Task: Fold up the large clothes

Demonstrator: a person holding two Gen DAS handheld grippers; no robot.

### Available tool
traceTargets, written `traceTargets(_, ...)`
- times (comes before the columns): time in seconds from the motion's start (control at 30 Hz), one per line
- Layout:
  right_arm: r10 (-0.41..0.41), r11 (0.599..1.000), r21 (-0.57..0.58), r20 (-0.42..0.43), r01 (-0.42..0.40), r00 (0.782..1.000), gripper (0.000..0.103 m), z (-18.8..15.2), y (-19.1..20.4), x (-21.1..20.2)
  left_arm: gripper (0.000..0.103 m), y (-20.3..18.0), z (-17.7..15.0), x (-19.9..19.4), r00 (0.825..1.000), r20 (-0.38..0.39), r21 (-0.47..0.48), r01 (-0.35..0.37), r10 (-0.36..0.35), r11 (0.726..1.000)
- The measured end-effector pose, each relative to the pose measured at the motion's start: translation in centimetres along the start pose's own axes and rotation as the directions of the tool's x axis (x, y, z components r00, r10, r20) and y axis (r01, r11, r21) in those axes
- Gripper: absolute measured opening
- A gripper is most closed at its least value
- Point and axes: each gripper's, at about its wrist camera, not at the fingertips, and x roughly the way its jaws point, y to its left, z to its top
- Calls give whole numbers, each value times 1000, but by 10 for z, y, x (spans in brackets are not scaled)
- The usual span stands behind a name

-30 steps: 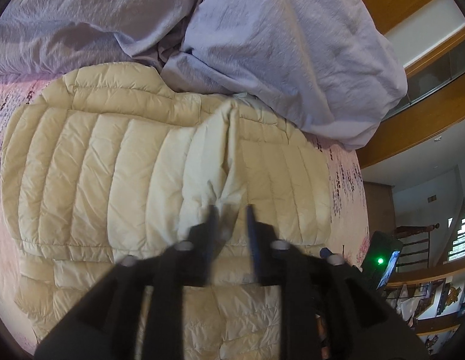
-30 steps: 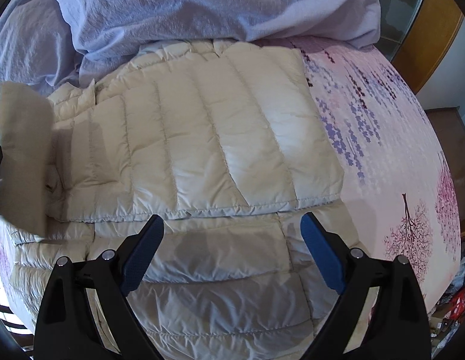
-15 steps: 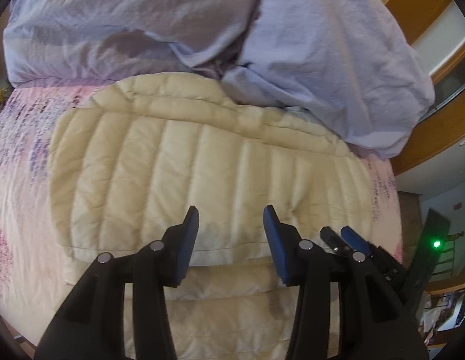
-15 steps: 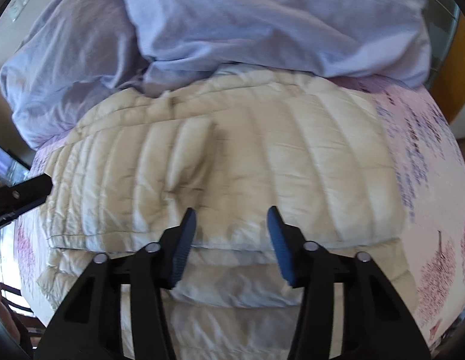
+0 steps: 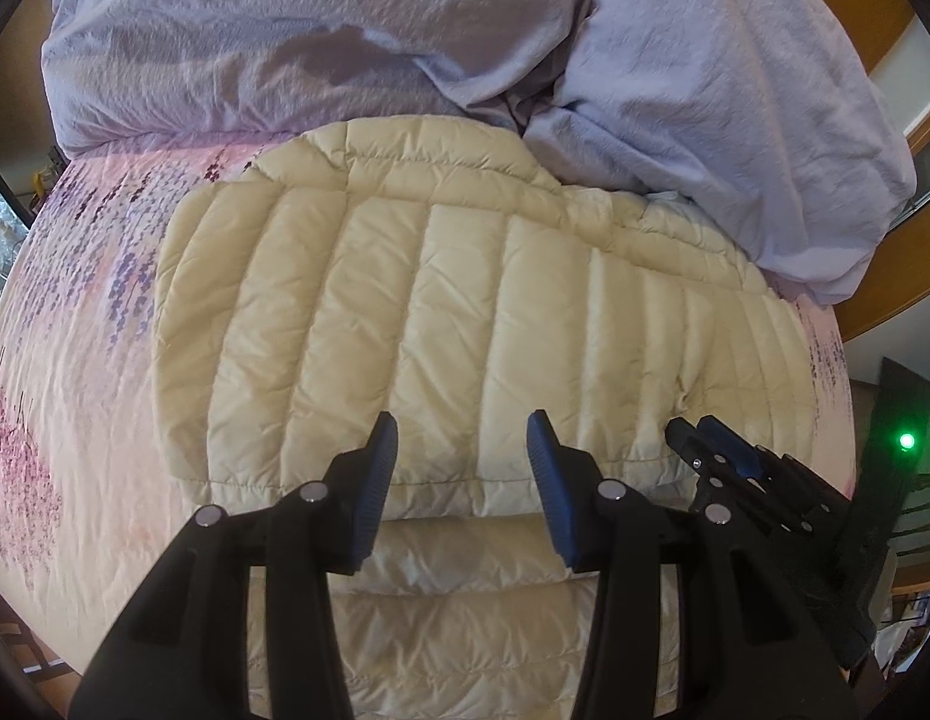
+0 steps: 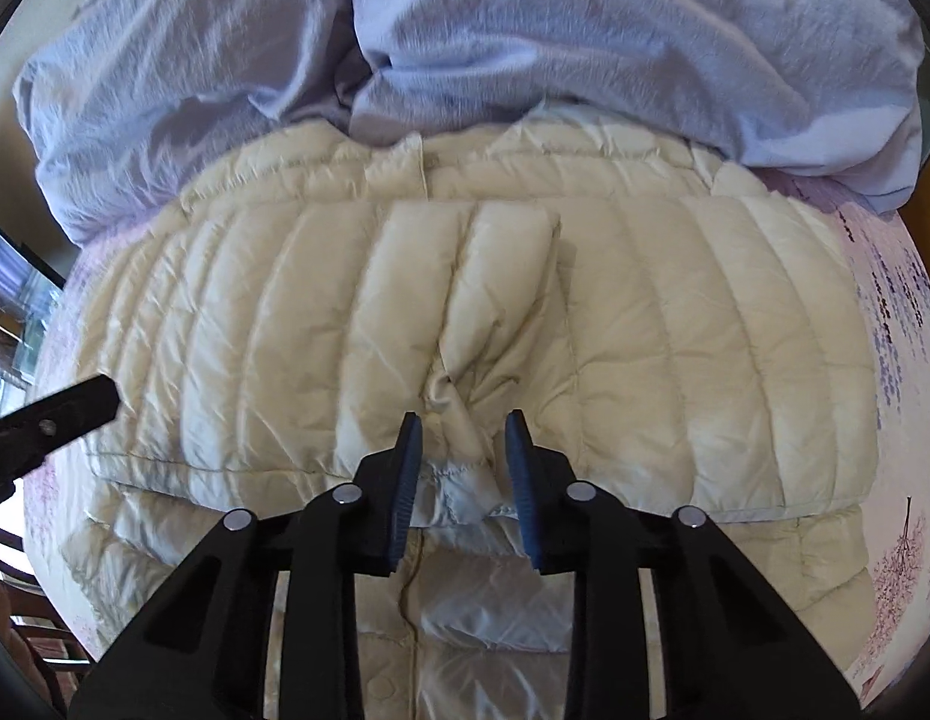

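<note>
The jacket (image 6: pixel 465 312), spread centre-bed below the duvet (image 6: pixel 525 30), is mid-fold: its hem is pinched at 6 o'clock by the just-closing right gripper (image 6: pixel 462 447), the left gripper (image 5: pixel 462 468) is held apart, empty; lifting toward 12 is judged next.

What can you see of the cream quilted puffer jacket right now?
The cream quilted puffer jacket lies on the floral pink bedsheet, folded over itself, so an upper layer's hem crosses the lower layer. Its shiny fabric is stitched into puffy channels. The lilac duvet overlaps its far edge. The right gripper, jaws just closing, pinches a bunched hem fold; the left gripper hovers open above.
</note>
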Motion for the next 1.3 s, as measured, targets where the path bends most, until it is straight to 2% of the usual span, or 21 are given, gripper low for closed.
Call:
traceTargets(0.13,-21,1000,18,-62,22,998,25,-5,-6,19,45,3,-4,3,1000,-9,5,-19,19,1000)
traceTargets(0.47,-75,997,-33,-63,73,995,24,-12,2,32,49,15,-11,7,998,-26,3,-64,64,998)
traceTargets(0.53,-53,998,-26,-73,51,996,26,-11,1,31,52,20,-14,4,997,-19,9,-76,76,997)
traceTargets(0.57,-25,1000,-5,-83,24,996,29,-11,-2,27,53,22,-15,2,997,-16,13,-79,80,997)
traceTargets(0.63,8,1000,31,-92,-6,996,43,-10,-11,20,60,29,-19,-4,995,-5,22,-95,95,995)
traceTargets(0.7,37,998,61,-67,-33,997,69,-11,-20,6,62,36,-23,-8,994,-3,28,-107,107,994)
traceTargets(0.77,44,997,69,-27,-42,999,73,-13,-29,-12,63,45,-29,-13,994,-6,32,-113,113,993)
traceTargets(0.87,69,996,65,-7,-69,998,73,-20,-50,-38,66,63,-43,-23,994,-7,36,-113,113,993)
traceTargets(0.93,73,996,55,-5,-73,997,73,-29,-66,-53,68,79,-57,-32,994,-9,39,-111,111,993)
traceTargets(1.07,46,998,48,-32,-44,998,73,-70,-116,-79,68,107,-87,-46,994,-13,46,-111,112,993)
traceTargets(1.3,46,989,144,-116,-29,992,73,-154,-199,-116,69,153,-155,-54,992,-108,14,-58,59,998)
